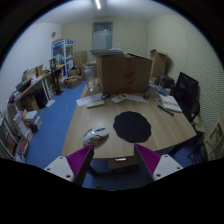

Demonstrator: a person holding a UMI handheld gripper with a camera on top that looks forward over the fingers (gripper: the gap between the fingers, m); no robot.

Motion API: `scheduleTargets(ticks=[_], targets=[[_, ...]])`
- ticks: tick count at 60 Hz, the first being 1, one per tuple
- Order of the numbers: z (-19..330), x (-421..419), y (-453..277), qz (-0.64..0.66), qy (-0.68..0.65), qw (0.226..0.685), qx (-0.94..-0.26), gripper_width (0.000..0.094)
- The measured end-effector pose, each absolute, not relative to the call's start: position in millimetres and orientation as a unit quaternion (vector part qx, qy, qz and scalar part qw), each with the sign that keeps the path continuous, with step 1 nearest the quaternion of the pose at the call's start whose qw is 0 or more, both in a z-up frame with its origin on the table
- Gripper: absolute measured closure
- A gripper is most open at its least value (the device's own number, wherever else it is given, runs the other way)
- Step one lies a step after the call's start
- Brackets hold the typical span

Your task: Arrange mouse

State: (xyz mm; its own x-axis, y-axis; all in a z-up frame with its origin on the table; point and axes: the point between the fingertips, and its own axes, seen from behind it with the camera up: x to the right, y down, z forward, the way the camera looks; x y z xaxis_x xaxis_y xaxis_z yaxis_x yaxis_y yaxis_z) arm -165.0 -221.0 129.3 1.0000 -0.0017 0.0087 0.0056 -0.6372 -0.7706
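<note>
Your gripper [110, 160] hangs high over the table's [165, 130] near edge, fingers wide, holding nothing. The mouse [94, 134] lies left of the round black mouse pad [132, 126], just beside it, ahead-left of your fingers. Long axis: cannot tell.

Mouse [95, 133] resting on the wooden desk [160, 130], beside the round black mouse mat [132, 126].

The mouse is a small, pale grey, rounded body lying flat on the bare desk top, just beside the near edge of the mat and not on it. It sits ahead of the tongs [113, 160], nearer the finger [81, 160] on that side, apart from both. Its finer details are too small to make out.
</note>
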Motion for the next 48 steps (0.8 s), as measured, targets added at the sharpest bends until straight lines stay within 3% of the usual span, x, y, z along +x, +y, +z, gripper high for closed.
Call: scheduleTargets(ticks=[15, 37, 48], targets=[[104.8, -213.3, -196.7, 0.032, -0.029, 0.419, -0.907, 0.0087], [2.2, -272.8, -149.2, 0.071, -0.067, 0.382, -0.919, 0.0096], [-14.5, -266.9, -104.8, 0.045, -0.053, 0.398, -0.915, 0.0104]])
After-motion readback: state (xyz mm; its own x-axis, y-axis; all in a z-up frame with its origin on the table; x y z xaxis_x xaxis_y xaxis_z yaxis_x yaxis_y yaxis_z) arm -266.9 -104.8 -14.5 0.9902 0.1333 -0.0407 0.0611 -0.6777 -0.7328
